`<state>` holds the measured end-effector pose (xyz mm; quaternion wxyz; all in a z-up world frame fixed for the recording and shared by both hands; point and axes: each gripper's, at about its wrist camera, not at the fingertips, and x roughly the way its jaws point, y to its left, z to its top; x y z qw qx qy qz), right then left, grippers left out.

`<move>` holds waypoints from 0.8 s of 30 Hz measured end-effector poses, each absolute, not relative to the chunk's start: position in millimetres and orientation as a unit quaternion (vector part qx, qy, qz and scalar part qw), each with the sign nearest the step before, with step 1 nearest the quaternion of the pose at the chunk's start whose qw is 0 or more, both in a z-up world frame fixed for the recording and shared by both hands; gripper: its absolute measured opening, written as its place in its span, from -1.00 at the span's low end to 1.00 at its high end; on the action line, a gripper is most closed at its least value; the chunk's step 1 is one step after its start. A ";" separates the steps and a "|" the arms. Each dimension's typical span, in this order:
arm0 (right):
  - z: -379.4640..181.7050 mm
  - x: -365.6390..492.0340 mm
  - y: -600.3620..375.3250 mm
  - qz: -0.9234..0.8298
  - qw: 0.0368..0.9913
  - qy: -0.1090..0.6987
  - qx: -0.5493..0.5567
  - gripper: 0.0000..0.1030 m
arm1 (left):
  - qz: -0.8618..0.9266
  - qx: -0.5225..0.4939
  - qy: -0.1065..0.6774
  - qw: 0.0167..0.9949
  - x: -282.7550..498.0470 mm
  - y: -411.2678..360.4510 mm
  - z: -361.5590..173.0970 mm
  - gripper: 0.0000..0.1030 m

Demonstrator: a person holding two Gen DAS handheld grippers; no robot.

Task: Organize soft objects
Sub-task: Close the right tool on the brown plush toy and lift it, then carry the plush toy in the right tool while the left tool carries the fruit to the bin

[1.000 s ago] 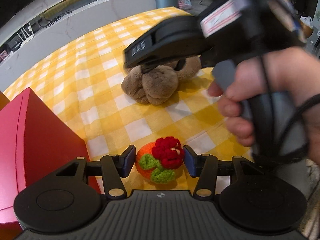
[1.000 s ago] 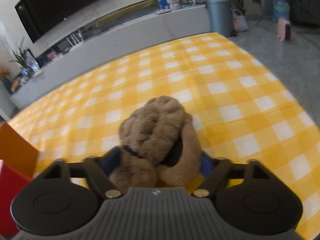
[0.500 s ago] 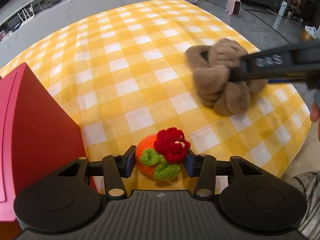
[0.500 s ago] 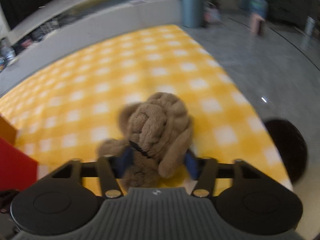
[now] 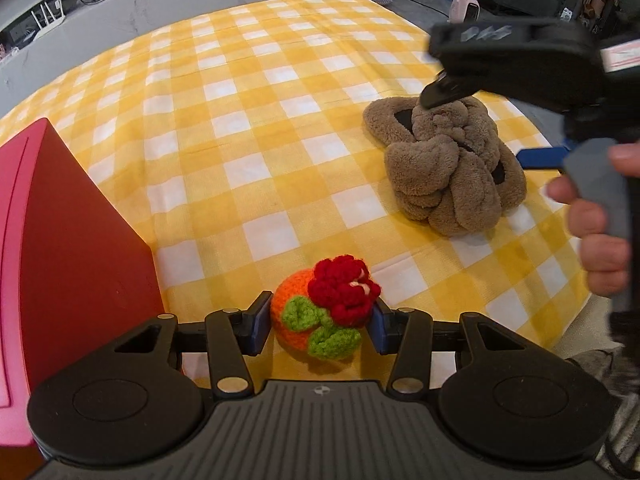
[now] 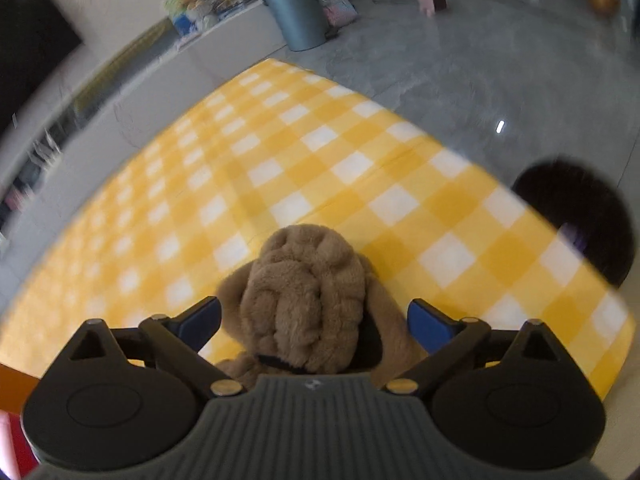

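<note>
A brown plush dog (image 5: 448, 168) lies on the yellow checked tablecloth (image 5: 240, 128) at the right. My right gripper (image 6: 314, 320) is open around it; its blue pads (image 6: 430, 324) stand clear of the plush dog (image 6: 304, 304) on both sides. In the left wrist view the right gripper (image 5: 520, 56) hangs over the dog. My left gripper (image 5: 318, 322) is shut on a crocheted orange ball (image 5: 320, 312) with a red flower and green leaves, near the table's front edge.
A red box (image 5: 60, 240) stands at the left, close to my left gripper. The table's right edge (image 6: 560, 216) is near the dog, with grey floor and a dark round object (image 6: 580, 220) beyond. A grey bin (image 6: 296, 12) stands far off.
My right gripper carried the plush dog to the right side of the table, set it down and opened. My left gripper has kept its hold on the crocheted ball.
</note>
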<state>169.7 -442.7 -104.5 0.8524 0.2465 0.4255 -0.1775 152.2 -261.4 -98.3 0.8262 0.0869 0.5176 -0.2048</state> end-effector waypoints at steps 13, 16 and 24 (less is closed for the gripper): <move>-121.1 184.8 -413.5 -0.134 0.867 0.464 0.121 0.29 | -0.187 0.133 0.509 0.829 148.6 -274.0 -93.0 0.06; -117.8 181.9 -415.7 -0.126 0.869 0.463 0.121 0.17 | -0.178 0.154 0.498 0.835 144.8 -278.3 -90.0 0.05; -97.5 161.1 -424.8 -0.108 0.884 0.427 0.157 0.16 | -0.177 0.162 0.486 0.840 132.0 -285.4 -78.8 0.05</move>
